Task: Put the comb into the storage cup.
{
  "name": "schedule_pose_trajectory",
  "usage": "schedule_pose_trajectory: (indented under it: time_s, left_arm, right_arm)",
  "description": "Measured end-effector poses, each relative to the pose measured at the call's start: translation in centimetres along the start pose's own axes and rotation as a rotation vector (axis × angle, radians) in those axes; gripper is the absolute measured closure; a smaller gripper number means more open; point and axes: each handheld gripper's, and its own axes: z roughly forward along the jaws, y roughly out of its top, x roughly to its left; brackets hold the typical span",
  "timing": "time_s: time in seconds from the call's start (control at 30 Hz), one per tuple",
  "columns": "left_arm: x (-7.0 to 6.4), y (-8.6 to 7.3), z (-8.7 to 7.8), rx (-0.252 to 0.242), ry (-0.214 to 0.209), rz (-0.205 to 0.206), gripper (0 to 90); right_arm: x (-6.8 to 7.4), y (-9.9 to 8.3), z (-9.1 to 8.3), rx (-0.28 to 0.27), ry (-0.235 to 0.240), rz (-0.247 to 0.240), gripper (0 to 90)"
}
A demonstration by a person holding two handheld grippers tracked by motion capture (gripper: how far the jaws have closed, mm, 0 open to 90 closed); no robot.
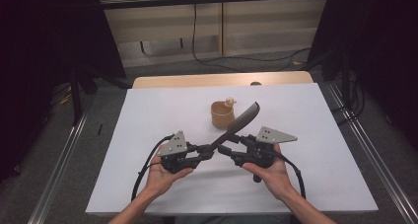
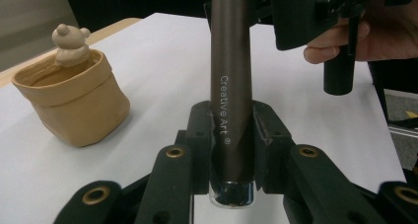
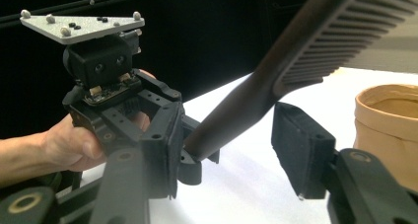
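- Above the white table (image 1: 148,135), the left gripper (image 1: 203,154) clamps a dark comb (image 1: 236,125) by its handle.
- Right gripper (image 1: 224,150): jaws wide, flanking the comb.
- Tan pot (image 1: 222,114) stands just behind.

A tan fabric-look pot (image 1: 222,115) with a small bear figure (image 2: 70,45) on its rim stands on a white-topped table (image 1: 148,135), black cables (image 1: 236,58) trailing behind.

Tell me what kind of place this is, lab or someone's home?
Most likely a lab or data-collection rig, not a home. A white-topped table stands between dark curtains with metal rails beside it, loose cables run over the floor behind, and both handheld grippers carry grey plates.
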Motion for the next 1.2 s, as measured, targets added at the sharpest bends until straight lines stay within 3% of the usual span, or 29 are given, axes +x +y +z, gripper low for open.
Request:
schedule_pose_trajectory:
  time_s: [0.3, 0.6, 1.03, 1.2]
  left_arm:
    - [-0.05, 0.15, 0.37, 0.001, -0.009, -0.002, 72.8]
    - [-0.14, 0.24, 0.3, -0.01, -0.006, 0.004, 72.7]
    - [-0.16, 0.11, 0.42, -0.011, 0.0, 0.018, 72.7]
    - [-0.22, -0.01, 0.56, -0.004, 0.007, 0.028, 72.7]
  right_arm:
    - [-0.44, 0.17, 0.0, -0.021, -0.008, 0.034, 50.9]
    - [-0.7, -0.15, 0.23, -0.082, 0.022, 0.158, 59.5]
    - [-0.72, -0.39, 0.31, -0.094, 0.027, 0.175, 66.3]
    - [-0.83, -0.45, 0.35, -0.088, 0.044, 0.206, 68.8]
